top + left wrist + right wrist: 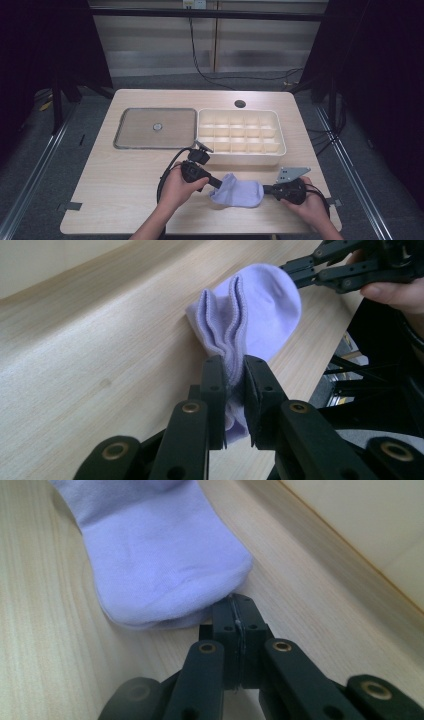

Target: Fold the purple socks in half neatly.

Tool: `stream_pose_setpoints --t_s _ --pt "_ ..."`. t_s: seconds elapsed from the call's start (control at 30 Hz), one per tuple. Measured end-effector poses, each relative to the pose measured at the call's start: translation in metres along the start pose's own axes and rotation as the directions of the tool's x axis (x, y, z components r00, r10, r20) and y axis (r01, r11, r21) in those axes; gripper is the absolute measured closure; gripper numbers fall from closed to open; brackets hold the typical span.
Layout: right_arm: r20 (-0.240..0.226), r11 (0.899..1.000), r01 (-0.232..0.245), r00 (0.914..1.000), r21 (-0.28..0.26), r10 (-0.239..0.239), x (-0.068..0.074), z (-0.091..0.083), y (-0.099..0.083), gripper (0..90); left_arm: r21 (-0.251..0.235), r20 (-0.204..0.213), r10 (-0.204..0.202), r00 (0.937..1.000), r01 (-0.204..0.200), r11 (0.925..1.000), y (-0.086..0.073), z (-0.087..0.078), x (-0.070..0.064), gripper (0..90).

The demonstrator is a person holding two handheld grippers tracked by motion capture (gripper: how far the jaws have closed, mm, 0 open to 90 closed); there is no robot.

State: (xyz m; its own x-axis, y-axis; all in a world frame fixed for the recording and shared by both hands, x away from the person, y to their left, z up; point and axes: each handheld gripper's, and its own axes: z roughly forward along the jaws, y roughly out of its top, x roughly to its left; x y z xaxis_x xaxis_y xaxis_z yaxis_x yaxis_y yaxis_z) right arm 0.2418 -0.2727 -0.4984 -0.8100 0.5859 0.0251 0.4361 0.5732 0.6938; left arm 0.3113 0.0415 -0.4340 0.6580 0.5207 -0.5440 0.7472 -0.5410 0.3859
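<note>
Two hands reach in from the near edge of a wooden bench [125, 190]. The left claw [218, 184] is clamped on the ribbed cuff end of a folded lilac sock [237, 192]. The right claw [266, 189] is pressed together on its toe end. The sock lies flat between them, just before a compartmented white tray [242, 155].

L gripper [216, 183] & R gripper [266, 189] clamped shut (tips facing inward), hands low.

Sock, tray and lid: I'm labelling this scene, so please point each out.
Sock [239, 192], high view, middle of the fabric.
Tray [281, 134], high view, right rim.
Lid [135, 129], high view, bare left part.
</note>
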Motion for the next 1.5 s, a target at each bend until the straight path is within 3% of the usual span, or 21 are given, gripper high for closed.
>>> stream_pose_setpoints --t_s 0.33,0.37,0.47,0.5,0.53,0.57,0.67,0.77,0.8,0.87,0.9,0.93,1.0,1.1,1.13,1.17,1.27,1.33,1.37,1.43,1.5 --pt "-0.029 1.000 0.007 0.9996 -0.007 -0.007 0.004 0.004 0.003 89.8 -0.019 -0.005 -0.017 0.9998 0.017 0.9997 0.006 0.000 -0.008 81.4" --pt "-0.031 1.000 0.001 0.9995 -0.008 -0.001 0.005 0.005 0.004 89.8 -0.048 -0.004 -0.052 0.9986 0.052 0.9975 0.007 0.002 -0.011 81.6" --pt "-0.034 1.000 0.008 0.9994 -0.009 -0.008 0.006 0.007 0.005 89.8 -0.040 -0.011 -0.044 0.9990 0.044 0.9982 0.008 0.000 -0.012 82.0" --pt "-0.033 1.000 0.007 0.9994 -0.010 -0.007 0.007 0.007 0.006 89.7 -0.011 -0.015 -0.006 0.9999 0.006 0.9999 0.009 -0.002 -0.011 82.1" --pt "-0.033 1.000 0.002 0.9995 -0.009 -0.002 0.007 0.008 0.006 89.8 -0.044 -0.013 -0.039 0.9991 0.039 0.9983 0.009 -0.001 -0.014 82.1" --pt "-0.038 1.000 0.007 0.9993 -0.010 -0.008 0.007 0.008 0.006 89.8 -0.046 -0.011 -0.041 0.9991 0.040 0.9981 0.009 -0.001 -0.015 82.2" --pt "-0.040 1.000 0.010 0.9992 -0.013 -0.010 0.008 0.010 0.008 89.8 -0.024 -0.012 -0.008 0.9999 0.008 0.9997 0.011 -0.002 -0.015 82.2" --pt "-0.045 1.000 0.008 0.9989 -0.015 -0.008 0.009 0.011 0.009 89.8 -0.040 0.000 -0.035 0.9994 0.035 0.9986 0.011 0.001 -0.017 82.3" --pt "-0.043 1.000 0.013 0.9990 -0.017 -0.014 0.009 0.011 0.009 89.8 -0.024 -0.004 -0.014 0.9999 0.014 0.9996 0.011 0.000 -0.016 82.3" --pt "-0.043 1.000 0.012 0.9990 -0.017 -0.013 0.010 0.012 0.009 89.8 -0.022 -0.001 -0.013 0.9999 0.013 0.9997 0.012 0.001 -0.016 82.4" --pt "-0.045 1.000 0.012 0.9989 -0.017 -0.012 0.010 0.012 0.009 89.8 -0.046 0.001 -0.041 0.9992 0.041 0.9981 0.012 0.003 -0.019 82.4" --pt "-0.047 1.000 0.008 0.9988 -0.014 -0.009 0.010 0.012 0.009 89.8 -0.016 -0.003 -0.005 1.0000 0.005 0.9999 0.012 0.002 -0.017 82.4" --pt "-0.047 1.000 0.007 0.9988 -0.016 -0.008 0.010 0.012 0.010 89.8 -0.012 -0.006 0.002 1.0000 -0.003 0.9999 0.013 0.002 -0.017 82.4" --pt "-0.053 1.000 0.008 0.9986 -0.017 -0.009 0.011 0.013 0.010 89.8 -0.042 0.002 -0.033 0.9995 0.033 0.9986 0.014 0.005 -0.021 82.5" --pt "-0.054 1.000 0.011 0.9985 -0.017 -0.012 0.011 0.014 0.011 89.8 -0.015 -0.002 0.001 1.0000 -0.001 0.9999 0.014 0.004 -0.019 82.6" --pt "-0.052 1.000 0.005 0.9986 -0.017 -0.006 0.012 0.014 0.011 89.8 -0.011 -0.005 0.002 1.0000 -0.002 0.9999 0.015 0.004 -0.020 82.6" --pt "-0.055 1.000 0.014 0.9984 -0.017 -0.015 0.014 0.016 0.013 89.8 -0.032 0.006 -0.030 0.9995 0.031 0.9990 0.015 0.007 -0.021 82.7" --pt "-0.058 1.000 0.020 0.9981 -0.017 -0.021 0.014 0.017 0.014 89.8 -0.035 0.007 -0.031 0.9995 0.031 0.9989 0.014 0.008 -0.021 82.7" --pt "-0.058 1.000 0.019 0.9981 -0.019 -0.020 0.015 0.017 0.014 89.7 -0.012 0.001 -0.002 1.0000 0.002 0.9999 0.014 0.007 -0.019 82.7" --pt "-0.057 1.000 0.018 0.9982 -0.019 -0.019 0.015 0.017 0.014 89.6 -0.032 0.013 -0.029 0.9995 0.029 0.9990 0.014 0.009 -0.020 82.8" --pt "-0.062 1.000 0.016 0.9979 -0.019 -0.017 0.015 0.017 0.014 89.6 -0.028 0.011 -0.029 0.9995 0.029 0.9992 0.014 0.009 -0.020 82.8"
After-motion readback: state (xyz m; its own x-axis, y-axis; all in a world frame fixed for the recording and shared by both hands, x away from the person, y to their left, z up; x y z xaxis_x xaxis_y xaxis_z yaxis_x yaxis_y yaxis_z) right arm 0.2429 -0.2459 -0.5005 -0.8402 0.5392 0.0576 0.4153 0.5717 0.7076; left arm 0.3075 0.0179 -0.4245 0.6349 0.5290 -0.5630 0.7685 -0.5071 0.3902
